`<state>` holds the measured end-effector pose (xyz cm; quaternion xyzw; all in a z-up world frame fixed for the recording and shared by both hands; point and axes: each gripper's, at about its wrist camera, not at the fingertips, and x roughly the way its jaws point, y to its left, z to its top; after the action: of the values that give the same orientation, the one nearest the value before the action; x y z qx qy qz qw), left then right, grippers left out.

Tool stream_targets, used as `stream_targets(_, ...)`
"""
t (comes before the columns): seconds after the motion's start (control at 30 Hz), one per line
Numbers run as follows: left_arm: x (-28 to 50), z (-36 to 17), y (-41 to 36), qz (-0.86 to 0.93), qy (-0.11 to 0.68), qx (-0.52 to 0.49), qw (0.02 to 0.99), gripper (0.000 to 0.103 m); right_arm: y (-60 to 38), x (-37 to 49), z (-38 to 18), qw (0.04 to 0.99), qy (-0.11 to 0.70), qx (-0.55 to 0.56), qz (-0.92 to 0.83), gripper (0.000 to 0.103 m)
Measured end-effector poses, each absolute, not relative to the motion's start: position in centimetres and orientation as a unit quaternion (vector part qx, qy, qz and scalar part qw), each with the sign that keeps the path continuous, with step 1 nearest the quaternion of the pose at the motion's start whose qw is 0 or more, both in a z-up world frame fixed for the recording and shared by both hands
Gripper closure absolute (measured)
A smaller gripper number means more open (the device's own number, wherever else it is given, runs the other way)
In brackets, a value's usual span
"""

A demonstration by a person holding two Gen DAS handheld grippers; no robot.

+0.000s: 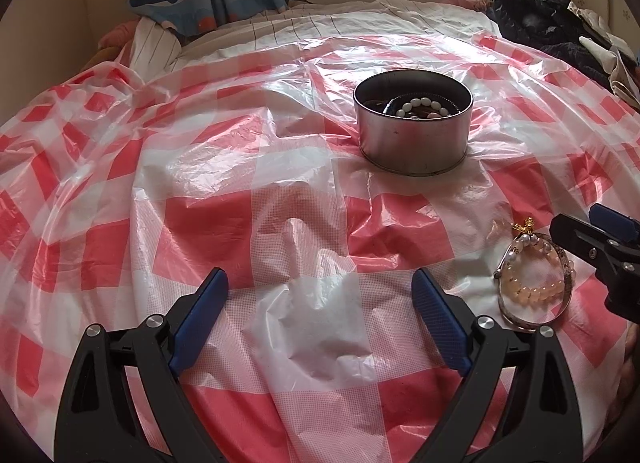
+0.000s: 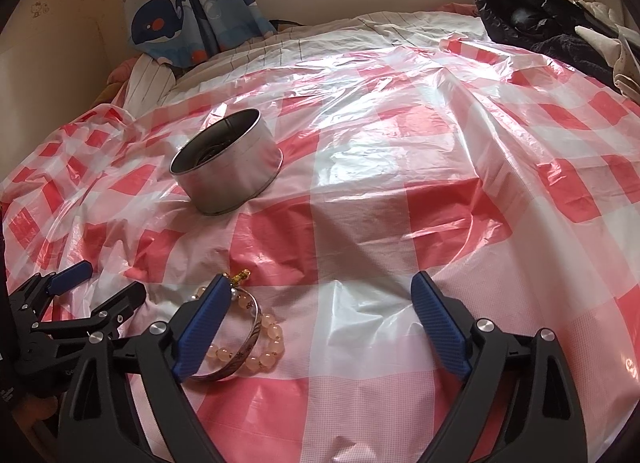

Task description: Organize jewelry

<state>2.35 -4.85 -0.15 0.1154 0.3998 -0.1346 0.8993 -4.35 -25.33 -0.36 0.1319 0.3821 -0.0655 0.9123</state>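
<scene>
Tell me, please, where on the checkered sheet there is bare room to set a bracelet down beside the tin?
The sheet is bare left of the metal tin, and between the tin and the open left gripper. The right gripper's view shows open sheet right of the tin. It is crowded by the right gripper, where the beaded bracelet and bangle lie.

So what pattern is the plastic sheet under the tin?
Red-and-white checks on the plastic sheet, clearest in the right wrist view, around the tin.

A round metal tin (image 1: 414, 135) is standing upright ahead of the left jaws, holding beaded bracelets (image 1: 416, 108). A peach bead bracelet (image 2: 264, 337) and silver bangle (image 2: 224, 371) are lying flat, overlapping, beside the right jaws' left pad.
</scene>
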Motion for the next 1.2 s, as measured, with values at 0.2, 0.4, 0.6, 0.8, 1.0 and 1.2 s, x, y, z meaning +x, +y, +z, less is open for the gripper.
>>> stream_targets(0.2,2.33,-0.17,-4.89,-0.134,0.400,0.116,0.899,0.014,-25.32,-4.37,-0.37,0.912,0.382,0.132,-0.066,0.015)
stream_targets(0.4,2.34,-0.18,-4.93,-0.132,0.400,0.118,0.899,0.014,-25.29,-4.37,-0.38,0.912,0.382,0.132,-0.066,0.014)
stream_targets(0.6,2.33,-0.19,-4.99,-0.132,0.400,0.118,0.899,0.014,-25.27,-4.38,-0.38,0.912,0.382,0.132,-0.066,0.014)
stream_targets(0.8,2.32,-0.19,-5.05,-0.131,0.400,0.119,0.899,0.014,-25.25,-4.37,-0.38,0.912,0.382,0.132,-0.066,0.014)
stream_targets(1.0,2.31,-0.21,-5.11,-0.131,0.400,0.119,0.899,0.013,-25.25,-4.37,-0.37,0.912,0.382,0.132,-0.066,0.014)
stream_targets(1.2,2.31,-0.19,-5.13,-0.133,0.401,0.118,0.899,0.013,-25.25,-4.38,-0.35,0.912,0.382,0.131,-0.067,0.013)
